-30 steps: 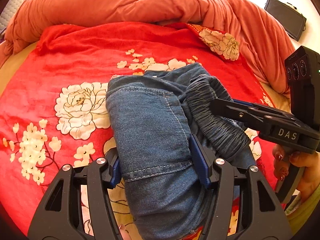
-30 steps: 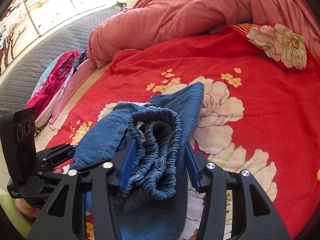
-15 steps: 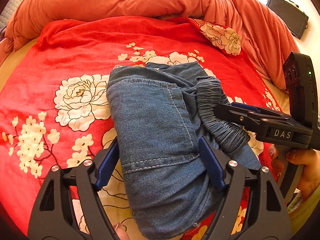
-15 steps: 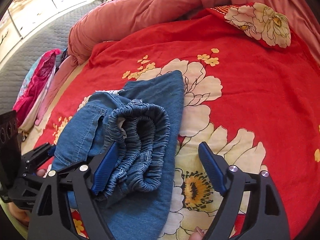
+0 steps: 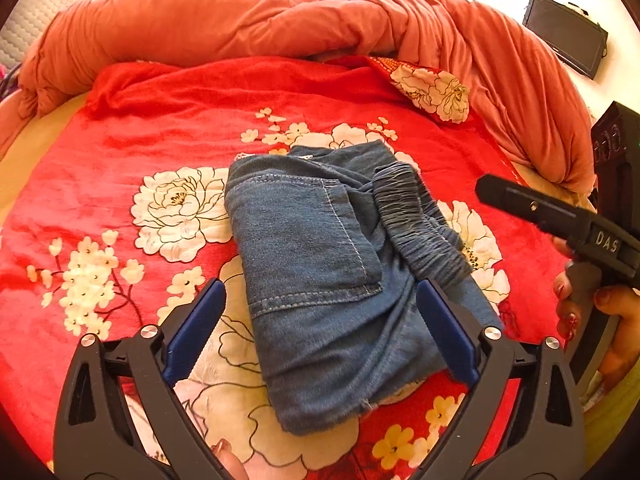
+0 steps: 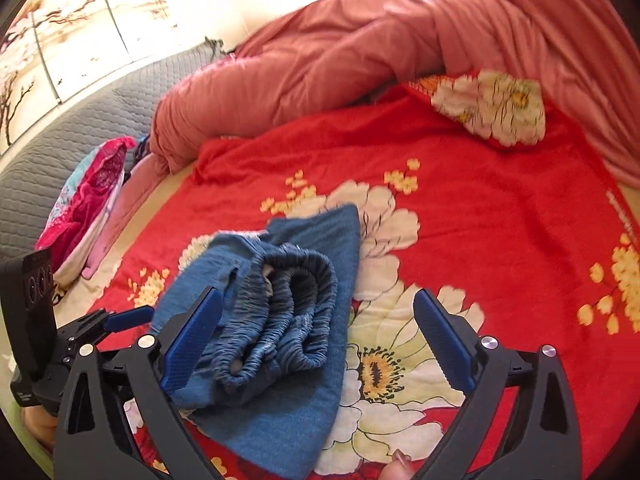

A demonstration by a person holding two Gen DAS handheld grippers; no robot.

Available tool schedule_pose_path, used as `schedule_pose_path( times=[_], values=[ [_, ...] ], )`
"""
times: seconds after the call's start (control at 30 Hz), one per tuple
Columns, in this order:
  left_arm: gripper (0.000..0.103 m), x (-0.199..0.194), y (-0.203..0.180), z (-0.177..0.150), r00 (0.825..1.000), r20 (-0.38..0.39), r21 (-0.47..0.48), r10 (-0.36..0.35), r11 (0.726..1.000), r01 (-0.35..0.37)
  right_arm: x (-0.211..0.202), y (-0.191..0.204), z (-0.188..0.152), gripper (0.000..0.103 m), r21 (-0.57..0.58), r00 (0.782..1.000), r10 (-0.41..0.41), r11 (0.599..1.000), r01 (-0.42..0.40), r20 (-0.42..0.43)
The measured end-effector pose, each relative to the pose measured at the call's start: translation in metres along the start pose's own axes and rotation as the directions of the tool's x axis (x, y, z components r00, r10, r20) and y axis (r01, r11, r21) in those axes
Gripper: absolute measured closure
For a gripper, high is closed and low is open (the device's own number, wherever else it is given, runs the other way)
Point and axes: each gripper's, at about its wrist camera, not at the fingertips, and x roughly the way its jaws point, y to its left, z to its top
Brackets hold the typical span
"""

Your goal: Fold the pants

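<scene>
The folded blue denim pants (image 5: 312, 264) lie on the red floral blanket (image 5: 120, 128), with the elastic waistband (image 5: 420, 220) bunched on their right side. My left gripper (image 5: 320, 292) hovers over the near end of the bundle. Its jaws are opening and stand wide on either side, and the pads do not press the cloth. My right gripper (image 6: 318, 294) is over the waistband end of the pants (image 6: 288, 320). Its jaws are also opening, and its blue pads are off the fabric. Each gripper shows in the other's view, the right gripper (image 5: 520, 204) and the left gripper (image 6: 120, 318).
A bunched salmon duvet (image 5: 240, 16) fills the far side of the bed. A floral pillow corner (image 5: 436, 88) lies at its foot. A dark screen (image 5: 564, 32) sits at the far right. Pink clothes (image 6: 88, 196) lie by the grey quilted headboard (image 6: 80, 128).
Both grippers were shut on the folded pants. Their jaws have spread wide and let go, and both have drawn back a little. The pants now rest on the blanket.
</scene>
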Motion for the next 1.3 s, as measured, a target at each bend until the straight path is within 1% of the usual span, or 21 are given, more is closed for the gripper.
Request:
schedule_pose_path(
  times=[0.07,0.2,0.33,0.53,0.63,0.73,0.83,0.97,1.07,1.3],
  values=[
    [0.01,-0.007,-0.002,-0.002,1.0,0.016,0.006,0.005,1.0,-0.005,-0.009,0.005,0.001,0.005,-0.017,0.999,-0.007,1.0,0.008,0.031],
    [0.01,-0.023,-0.006,-0.004,0.998,0.052,0.014,0.023,1.0,-0.023,-0.027,0.016,-0.001,0.005,-0.052,0.996,-0.031,0.998,0.035,0.084],
    [0.01,-0.036,-0.008,-0.007,0.996,0.081,0.018,0.039,0.999,-0.04,-0.044,0.024,-0.008,0.005,-0.09,0.988,-0.067,0.993,0.08,0.139],
    [0.01,-0.059,-0.018,-0.016,0.987,0.143,0.028,0.077,0.996,-0.081,-0.067,0.032,-0.021,0.005,-0.102,0.976,-0.095,0.988,0.116,0.194],
    [0.01,-0.066,-0.024,-0.023,0.981,0.169,0.03,0.093,0.995,-0.099,-0.083,0.034,-0.026,0.005,-0.088,0.968,-0.093,0.989,0.116,0.233],
    [0.01,-0.074,-0.028,-0.03,0.979,0.18,0.028,0.094,0.995,-0.101,-0.098,0.035,-0.034,0.005,-0.072,0.959,-0.093,0.991,0.116,0.266],
    [0.01,-0.083,-0.033,-0.041,0.974,0.2,0.031,0.109,0.993,-0.118,-0.11,0.035,-0.042,0.005,-0.061,0.955,-0.091,0.992,0.112,0.284],
    [0.01,-0.095,-0.041,-0.054,0.967,0.227,0.044,0.119,0.99,-0.133,-0.117,0.036,-0.055,0.005,-0.038,0.957,-0.081,0.995,0.096,0.279],
    [0.01,-0.101,-0.044,-0.064,0.968,0.226,0.038,0.105,0.992,-0.116,-0.123,0.038,-0.066,0.005,-0.029,0.958,-0.08,0.995,0.091,0.274],
    [0.01,-0.103,-0.044,-0.088,0.974,0.198,0.018,0.107,0.993,-0.113,-0.132,0.049,-0.087,0.005,-0.039,0.957,-0.1,0.993,0.115,0.273]
  ],
)
